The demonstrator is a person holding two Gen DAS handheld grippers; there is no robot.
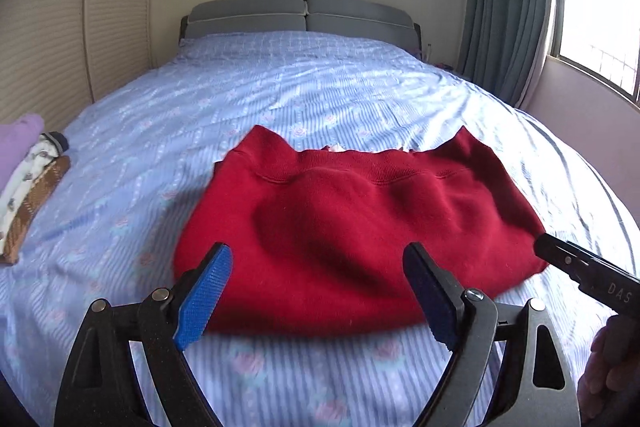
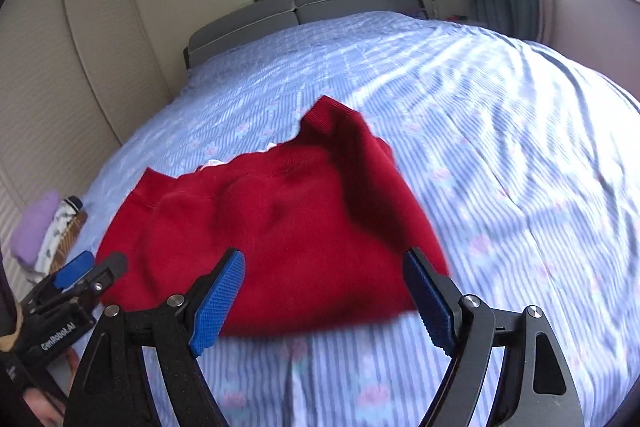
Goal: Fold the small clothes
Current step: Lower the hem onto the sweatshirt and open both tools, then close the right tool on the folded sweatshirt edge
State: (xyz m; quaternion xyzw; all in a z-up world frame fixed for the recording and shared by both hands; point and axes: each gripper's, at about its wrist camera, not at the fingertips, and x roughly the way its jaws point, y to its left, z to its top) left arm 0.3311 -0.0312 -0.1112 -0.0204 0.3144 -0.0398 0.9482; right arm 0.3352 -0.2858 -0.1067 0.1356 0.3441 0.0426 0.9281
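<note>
A red knit garment [image 1: 352,219] lies folded on the blue striped bedsheet [image 1: 280,95], its ribbed edge towards the headboard. It also shows in the right wrist view [image 2: 272,223]. My left gripper [image 1: 318,291] is open and empty, its blue pads just above the garment's near edge. My right gripper [image 2: 324,295] is open and empty over the garment's near right part. The right gripper's tip shows in the left wrist view [image 1: 560,255] at the garment's right corner. The left gripper shows in the right wrist view [image 2: 90,273] at the garment's left corner.
A stack of folded clothes [image 1: 28,179], purple, white patterned and brown, lies at the bed's left edge; it also shows in the right wrist view [image 2: 48,231]. A grey headboard [image 1: 300,15] is at the far end. Curtains and a window [image 1: 592,7] are on the right.
</note>
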